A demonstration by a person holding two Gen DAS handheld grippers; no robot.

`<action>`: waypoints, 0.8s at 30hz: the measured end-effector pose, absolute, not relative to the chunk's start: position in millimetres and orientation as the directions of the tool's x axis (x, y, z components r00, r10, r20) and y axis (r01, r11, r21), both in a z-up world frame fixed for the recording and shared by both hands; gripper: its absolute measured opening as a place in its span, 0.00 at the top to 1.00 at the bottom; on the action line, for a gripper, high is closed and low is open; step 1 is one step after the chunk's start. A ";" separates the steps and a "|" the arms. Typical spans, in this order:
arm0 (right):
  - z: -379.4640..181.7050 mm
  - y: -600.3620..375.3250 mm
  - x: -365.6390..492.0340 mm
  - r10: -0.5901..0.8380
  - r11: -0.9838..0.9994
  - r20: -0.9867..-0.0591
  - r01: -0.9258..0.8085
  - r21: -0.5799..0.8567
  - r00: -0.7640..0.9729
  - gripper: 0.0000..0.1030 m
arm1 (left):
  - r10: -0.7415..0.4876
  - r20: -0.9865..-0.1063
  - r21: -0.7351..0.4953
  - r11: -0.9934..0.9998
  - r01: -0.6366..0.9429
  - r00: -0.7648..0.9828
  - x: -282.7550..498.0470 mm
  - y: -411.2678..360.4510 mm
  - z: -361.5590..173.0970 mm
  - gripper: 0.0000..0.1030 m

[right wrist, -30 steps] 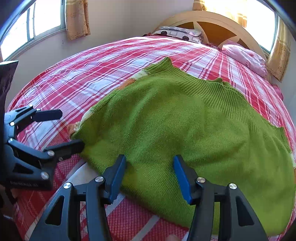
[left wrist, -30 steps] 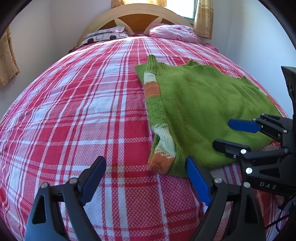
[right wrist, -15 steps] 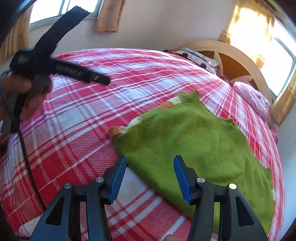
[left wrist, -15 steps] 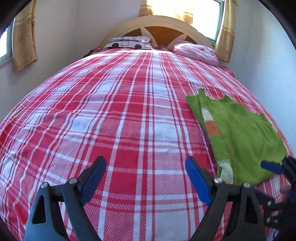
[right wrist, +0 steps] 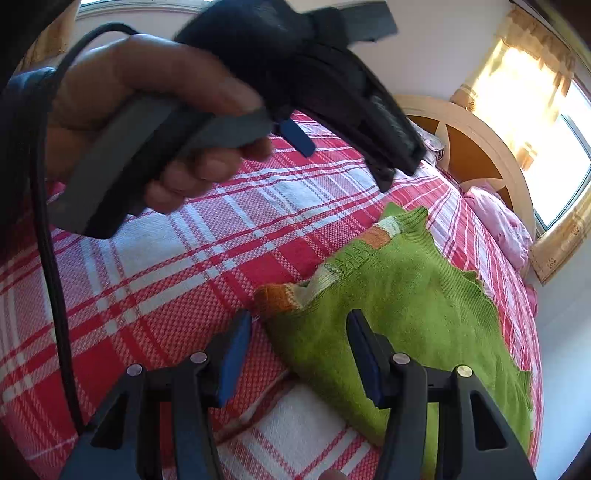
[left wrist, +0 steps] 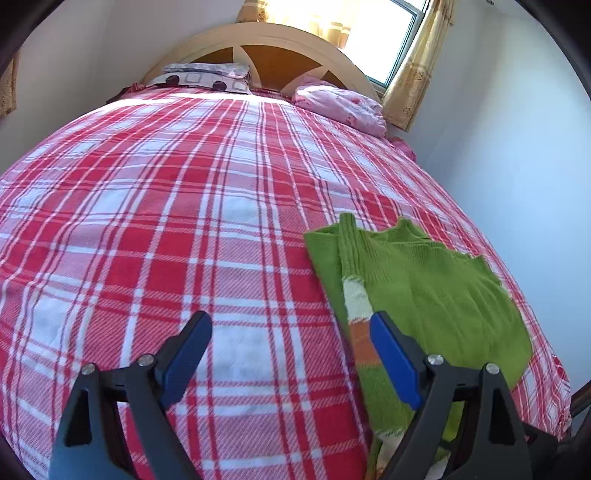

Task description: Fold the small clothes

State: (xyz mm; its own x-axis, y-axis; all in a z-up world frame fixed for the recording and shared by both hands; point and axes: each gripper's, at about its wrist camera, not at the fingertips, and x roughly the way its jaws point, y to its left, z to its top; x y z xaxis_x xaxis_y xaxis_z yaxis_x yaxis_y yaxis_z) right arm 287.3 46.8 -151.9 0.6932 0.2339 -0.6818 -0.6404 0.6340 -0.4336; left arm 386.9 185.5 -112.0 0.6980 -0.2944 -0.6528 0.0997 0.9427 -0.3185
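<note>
Two jaws of the left gripper point(left wrist: 290, 356) stand wide over bare plaid bed cover point(left wrist: 155, 206), holding nothing. The green sweater point(left wrist: 436, 295) lies flat at its right. A one-sided grab could bunch it.

From the right wrist, the right gripper point(right wrist: 299, 350) is half open and empty at the sweater's corner. The hand point(right wrist: 147, 122) hangs close above; they could bump. Sunny window point(right wrist: 546, 122), wooden headboard point(right wrist: 476, 144).

Bright window point(left wrist: 373, 33) glare, fisheye-bent edges, blurred hand point(right wrist: 147, 122) up close.
</note>
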 end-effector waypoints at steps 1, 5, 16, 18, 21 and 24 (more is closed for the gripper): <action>-152.3 47.7 287.9 0.230 0.635 -0.681 -0.638 -0.436 0.695 0.47 | -0.314 -0.653 -0.331 0.937 0.113 0.689 393.5 181.2 -112.4 0.13; -152.8 48.6 291.6 0.224 0.648 -0.684 -0.630 -0.427 0.694 0.47 | -0.395 -0.655 -0.380 0.909 0.171 0.644 421.6 163.2 -116.9 0.13; -153.3 47.0 293.8 0.233 0.656 -0.689 -0.634 -0.410 0.687 0.52 | -0.433 -0.672 -0.396 0.896 0.203 0.601 462.1 137.1 -130.6 0.15; -152.6 46.3 297.9 0.237 0.654 -0.691 -0.638 -0.406 0.683 0.55 | -0.433 -0.674 -0.397 0.896 0.201 0.599 464.0 136.0 -132.9 0.20; -152.1 47.6 298.4 0.243 0.652 -0.697 -0.646 -0.397 0.674 0.66 | -0.448 -0.687 -0.415 0.888 0.197 0.573 470.7 135.3 -139.0 0.35; -152.2 48.8 300.4 0.239 0.654 -0.702 -0.646 -0.394 0.671 0.84 | -0.469 -0.682 -0.433 0.877 0.207 0.561 475.3 136.2 -144.1 0.59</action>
State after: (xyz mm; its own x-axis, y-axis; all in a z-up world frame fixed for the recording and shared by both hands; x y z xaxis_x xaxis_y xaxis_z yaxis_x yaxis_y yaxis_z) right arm 300.4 48.8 -152.2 0.6707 0.2394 -0.7020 -0.6460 0.6536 -0.3943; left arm 475.3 136.2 -144.1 0.5607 -0.4694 -0.6821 0.2073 0.8771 -0.4332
